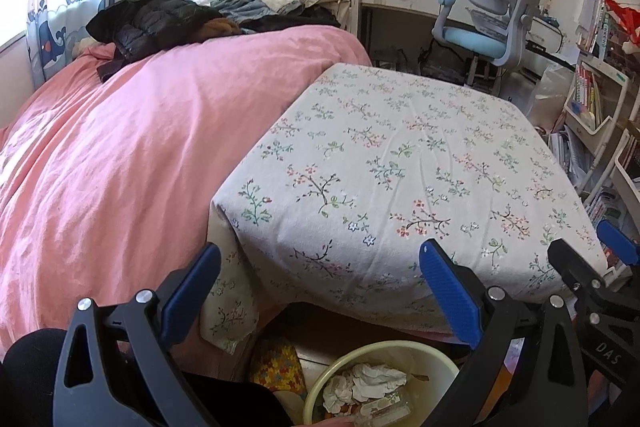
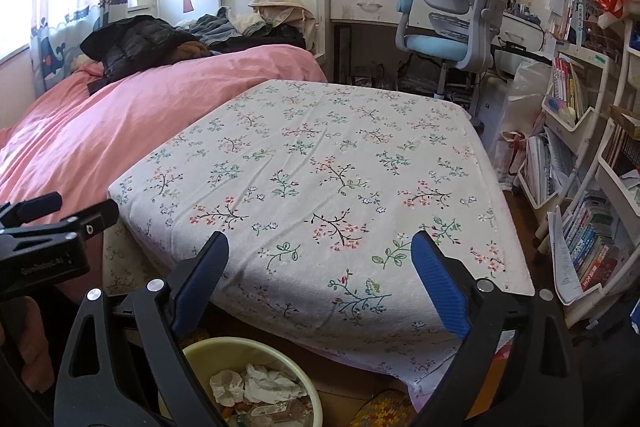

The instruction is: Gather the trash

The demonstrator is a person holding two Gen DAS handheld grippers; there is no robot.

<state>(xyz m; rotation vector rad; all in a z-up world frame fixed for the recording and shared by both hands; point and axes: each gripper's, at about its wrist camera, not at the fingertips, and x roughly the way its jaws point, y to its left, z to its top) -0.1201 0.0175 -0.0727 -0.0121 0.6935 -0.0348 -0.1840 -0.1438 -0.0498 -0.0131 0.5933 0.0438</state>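
While both pairs of fingers stand wide apart and hold nothing, I take the step in hand to be a search for any trash not yet in the bin.

Left wrist view, left gripper (image 1: pixel 320 267): its blue fingers (image 1: pixel 448 291) are spread wide, nothing between them, above the near edge of the floral-covered table (image 1: pixel 400 155).
Left wrist view, trash: crumpled white tissues (image 1: pixel 368 381) and a clear wrapper lie inside the pale yellow bin (image 1: pixel 440 359), which stands on the floor just below the table's near edge.
Left wrist view, right gripper (image 1: pixel 592 267): it shows at the right margin, its tips also apart.
Left wrist view, table top: I see no loose trash on the cloth; the pink bed (image 1: pixel 120 147) beside it carries only a dark jacket (image 1: pixel 152 19) and clothes.

Right wrist view, right gripper (image 2: pixel 320 263): fingers parted wide, empty, above the table's front edge.
Right wrist view, bin (image 2: pixel 200 347): it sits below and to the left of this gripper, with tissues (image 2: pixel 260 383) inside.
Right wrist view, left gripper (image 2: pixel 60 215): it is at the left edge, over the gap between bed and table.

Doing it well: I would sweep both cameras slowly over the floor by the bookshelves (image 2: pixel 580 187) and under the table edge, since those spots are partly hidden, and keep the fingers apart until a piece is centred between them.
Risk: a soft tissue may slip, so I would close on its bulk, not a corner.
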